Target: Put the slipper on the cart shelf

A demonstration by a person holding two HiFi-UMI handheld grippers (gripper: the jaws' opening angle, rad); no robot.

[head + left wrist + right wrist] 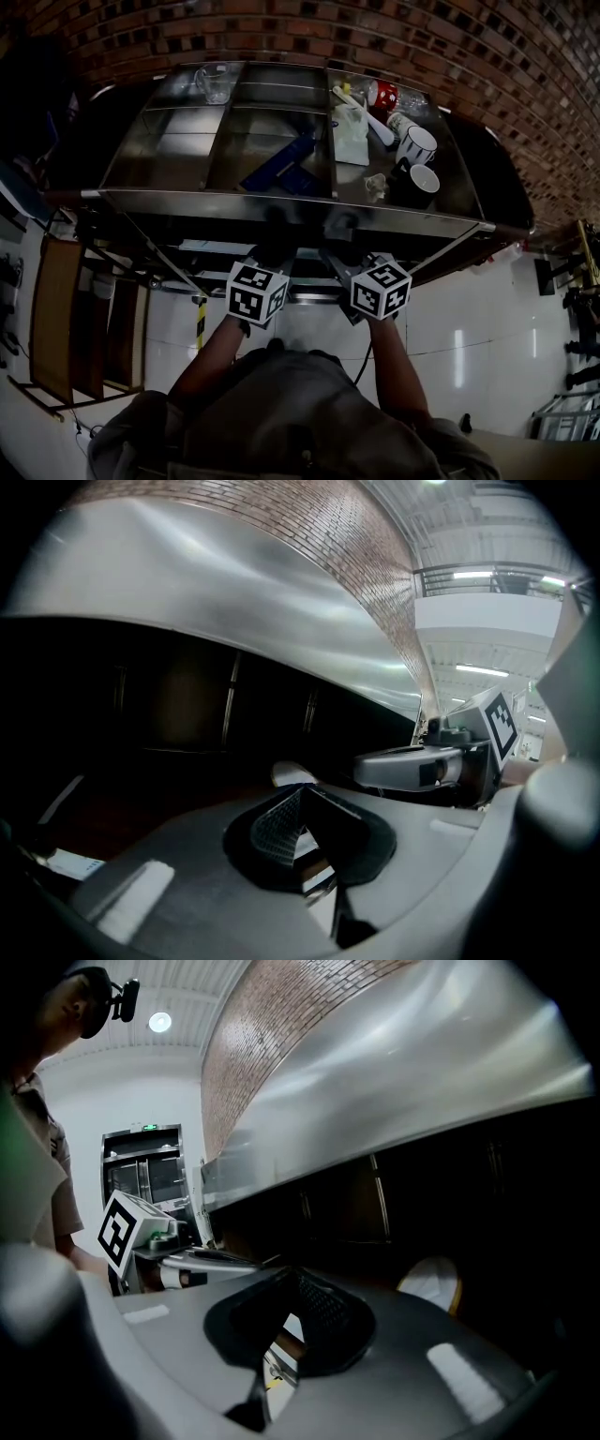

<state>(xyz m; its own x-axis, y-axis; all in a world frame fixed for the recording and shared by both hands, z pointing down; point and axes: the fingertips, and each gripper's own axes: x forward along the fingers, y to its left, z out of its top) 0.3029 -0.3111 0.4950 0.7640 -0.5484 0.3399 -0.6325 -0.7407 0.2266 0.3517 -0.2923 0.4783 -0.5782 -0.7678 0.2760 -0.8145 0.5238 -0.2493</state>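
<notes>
In the head view my left gripper (278, 223) and right gripper (341, 227) are side by side at the front rim of the steel cart (281, 204), their tips dark against it. Seen in the left gripper view, the left gripper (302, 797) has its jaws together with nothing between them. The right gripper (296, 1283) looks the same in its own view, pads meeting and empty. A pale rounded thing, likely the slipper (431, 1284), lies in the dark space under the cart's top; its tip (289, 772) shows just past the left jaws.
The cart's top holds a glass jug (215, 82), a blue flat object (279, 165), a white packet (352, 133), a red can (383, 94) and two dark mugs (418, 145). A brick wall (469, 47) stands behind. Wooden panels (56, 309) lean at the left.
</notes>
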